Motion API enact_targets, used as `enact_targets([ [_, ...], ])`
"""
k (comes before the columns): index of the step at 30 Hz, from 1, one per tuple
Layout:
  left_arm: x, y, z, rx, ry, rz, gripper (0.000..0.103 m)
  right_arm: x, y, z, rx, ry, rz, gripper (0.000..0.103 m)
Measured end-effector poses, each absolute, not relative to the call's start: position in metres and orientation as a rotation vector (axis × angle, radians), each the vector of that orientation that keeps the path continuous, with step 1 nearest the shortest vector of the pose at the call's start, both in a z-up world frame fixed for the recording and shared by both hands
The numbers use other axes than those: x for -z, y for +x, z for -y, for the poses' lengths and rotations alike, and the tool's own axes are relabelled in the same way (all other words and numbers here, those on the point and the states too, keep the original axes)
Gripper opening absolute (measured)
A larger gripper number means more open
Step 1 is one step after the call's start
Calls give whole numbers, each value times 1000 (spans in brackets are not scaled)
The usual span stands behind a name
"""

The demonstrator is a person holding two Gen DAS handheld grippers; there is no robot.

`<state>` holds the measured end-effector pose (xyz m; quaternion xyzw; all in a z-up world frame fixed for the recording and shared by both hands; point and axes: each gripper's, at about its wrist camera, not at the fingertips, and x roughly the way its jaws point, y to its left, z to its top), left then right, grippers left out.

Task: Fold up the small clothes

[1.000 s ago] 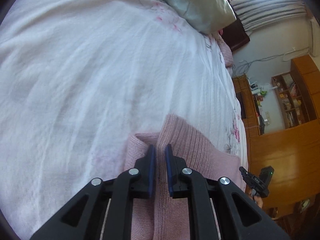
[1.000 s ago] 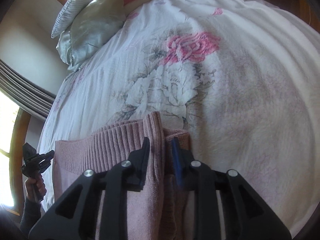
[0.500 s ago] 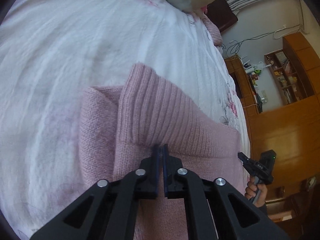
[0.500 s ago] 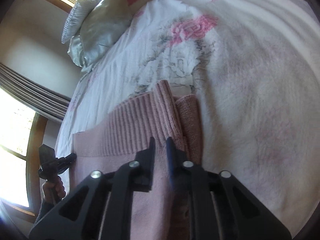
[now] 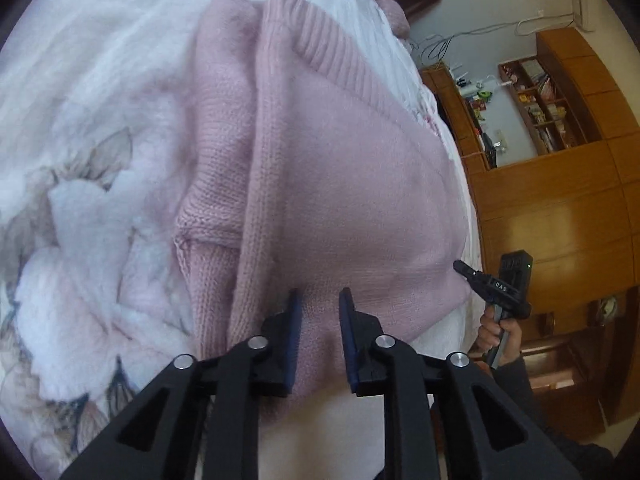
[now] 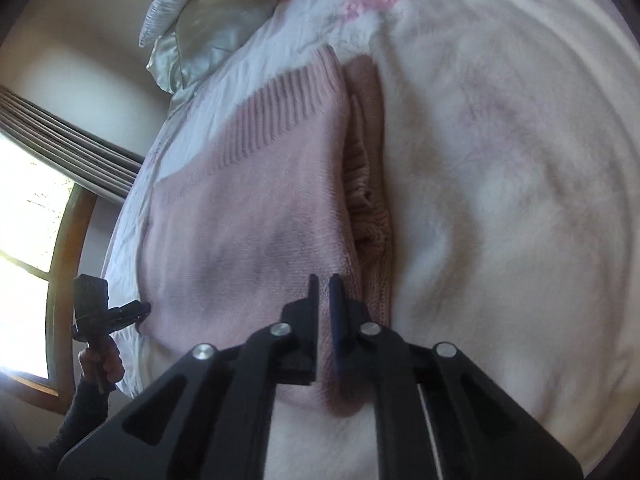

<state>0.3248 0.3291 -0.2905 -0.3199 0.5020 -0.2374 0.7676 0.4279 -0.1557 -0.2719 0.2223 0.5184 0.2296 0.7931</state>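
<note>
Item: pink knit sweater (image 5: 352, 184), which we find lying folded on the bed (image 5: 80, 128), its ribbed hem at the far end and a knit sleeve edge showing along one side under the top layer. Left tool (image 5: 319, 300): we hold it low over the near edge of the sweater, its blue-padded fingers (image 5: 295, 336) standing apart with knit visible in the gap; nothing is gripped. Right tool (image 6: 323, 285): its fingers are drawn nearly together over the near right corner of the sweater (image 6: 256, 216), with only a thin slot between them; the view there is dark and blurred, so we cannot tell whether any knit is caught in the slot. In the left wrist view the right tool (image 5: 494, 284) shows off the far corner of the sweater, carried by a hand (image 5: 500, 332) in a dark sleeve. In the right wrist view the left tool (image 6: 140, 310) shows at the opposite corner, likewise in a hand (image 6: 100, 364). Bedding: white cover with pale floral print (image 6: 500, 160). Pillows (image 6: 208, 20) at the head of the bed. Surroundings: wooden cabinets and open shelves (image 5: 560, 168); a window with a wooden frame (image 6: 60, 240).
</note>
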Motion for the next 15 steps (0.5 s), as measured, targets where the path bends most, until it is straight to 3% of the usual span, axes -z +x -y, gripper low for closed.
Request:
enact_targets([
  [4,258,311,-271,728,-718,-992,42,237,393,101,-684,505,-1054,12],
  [10,321,335,-217,691,-730,-1106,42,294,395,7,-747,508,-1176,12],
  [11,332,335,-224,662,-749,-1119,32,306,399,9,-720,521,-1199,4],
  [13,337,328,-251,621,-807,-1095,24,316,404,28,-705,569,-1208,0],
  [15,332,317,-284,599,-835,-1073,31,308,402,58,-680,570,-1182,0],
])
